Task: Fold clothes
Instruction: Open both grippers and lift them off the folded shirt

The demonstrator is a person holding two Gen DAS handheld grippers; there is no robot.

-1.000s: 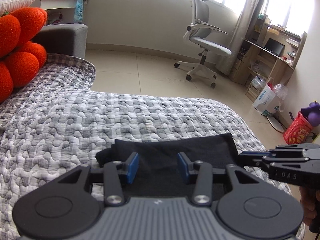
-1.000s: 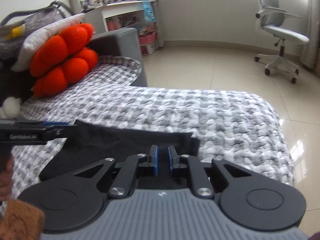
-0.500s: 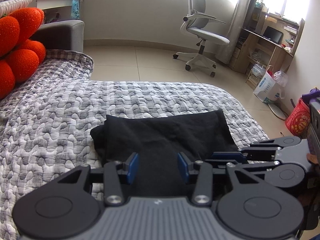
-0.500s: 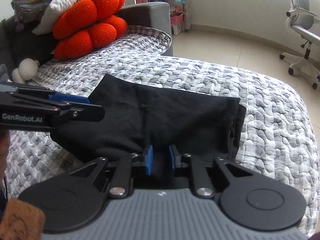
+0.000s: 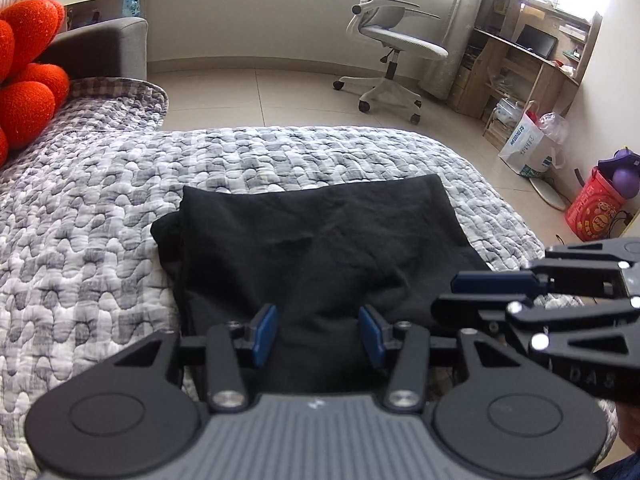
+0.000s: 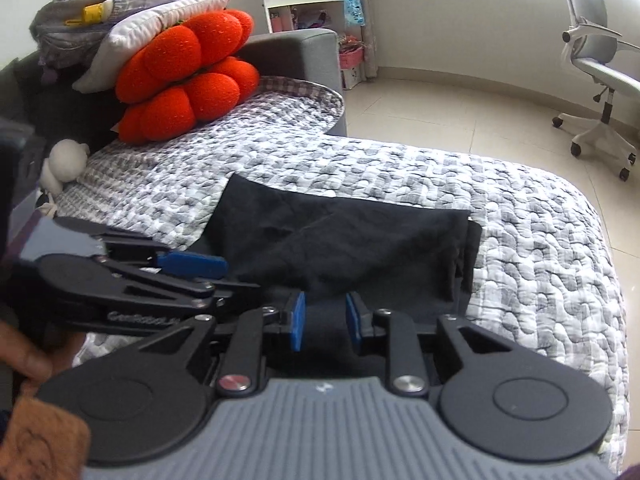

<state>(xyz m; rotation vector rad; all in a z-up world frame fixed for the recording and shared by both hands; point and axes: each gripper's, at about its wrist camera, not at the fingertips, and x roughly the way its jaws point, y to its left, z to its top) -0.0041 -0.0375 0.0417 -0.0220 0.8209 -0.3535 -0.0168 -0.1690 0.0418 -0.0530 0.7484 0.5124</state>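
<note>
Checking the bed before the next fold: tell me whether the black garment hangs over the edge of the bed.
No. The black garment lies wholly on the quilt, with patterned cover showing beyond its edges.

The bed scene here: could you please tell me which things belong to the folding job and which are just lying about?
In the job:
- black garment
- left gripper, opening
- right gripper, opening
- quilted bedspread

Lying about:
- orange cushion
- office chair
- red bucket
- grey bag

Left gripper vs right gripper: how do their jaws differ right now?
The left gripper stands with its pads wider apart than the right gripper. The left sits toward the black garment's stepped edge, the right nearer its other side. Both are opening, pads over the near edge, neither pressing cloth.
</note>
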